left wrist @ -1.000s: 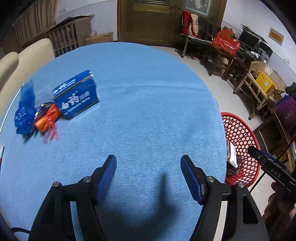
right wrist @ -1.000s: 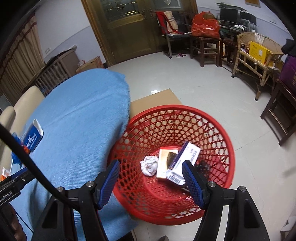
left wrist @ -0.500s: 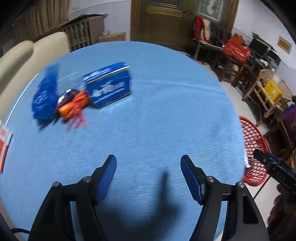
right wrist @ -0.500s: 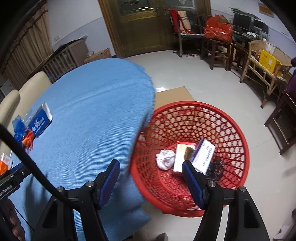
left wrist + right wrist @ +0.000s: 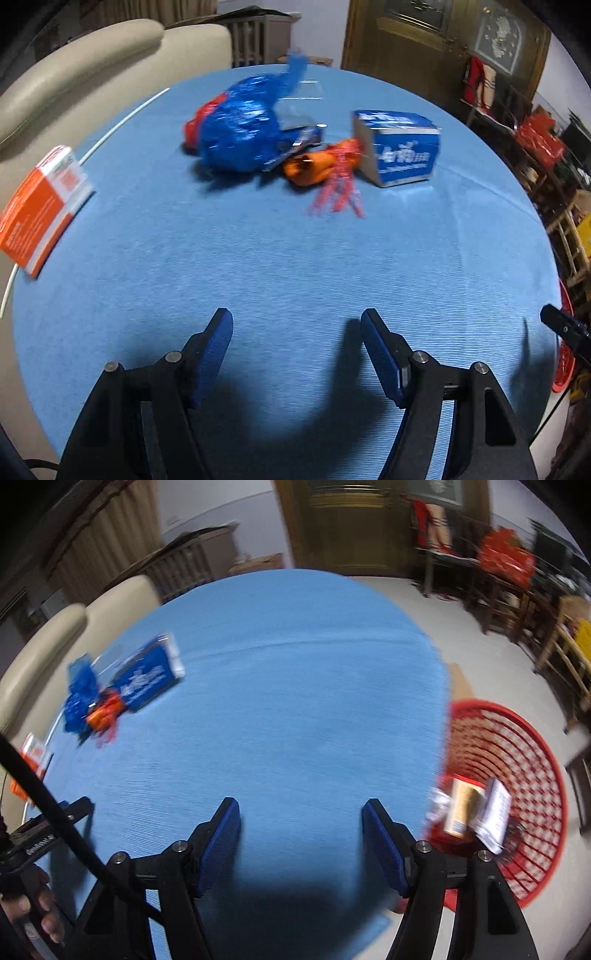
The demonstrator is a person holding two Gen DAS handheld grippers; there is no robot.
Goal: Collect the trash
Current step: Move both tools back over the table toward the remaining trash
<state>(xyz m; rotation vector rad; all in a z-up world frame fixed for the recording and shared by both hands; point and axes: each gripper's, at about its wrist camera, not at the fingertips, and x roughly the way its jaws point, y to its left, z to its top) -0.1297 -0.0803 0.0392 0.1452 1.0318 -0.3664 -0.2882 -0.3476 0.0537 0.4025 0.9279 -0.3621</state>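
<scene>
Left wrist view: left gripper [image 5: 296, 332] released, empty, over ribbed blue tablecloth [image 5: 295, 266]. Beyond lie a crinkled blue plastic bag [image 5: 243, 122], orange wrapper [image 5: 314, 168], and blue carton [image 5: 400, 149], open end facing the wrapper.

Right wrist view: right gripper [image 5: 301, 821] empty, jaws just widening; red mesh basket [image 5: 524, 760] holds cartons.

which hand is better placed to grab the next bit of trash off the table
Left. The left gripper is open and faces the blue bag and blue box; from the right gripper they sit far off.
</scene>
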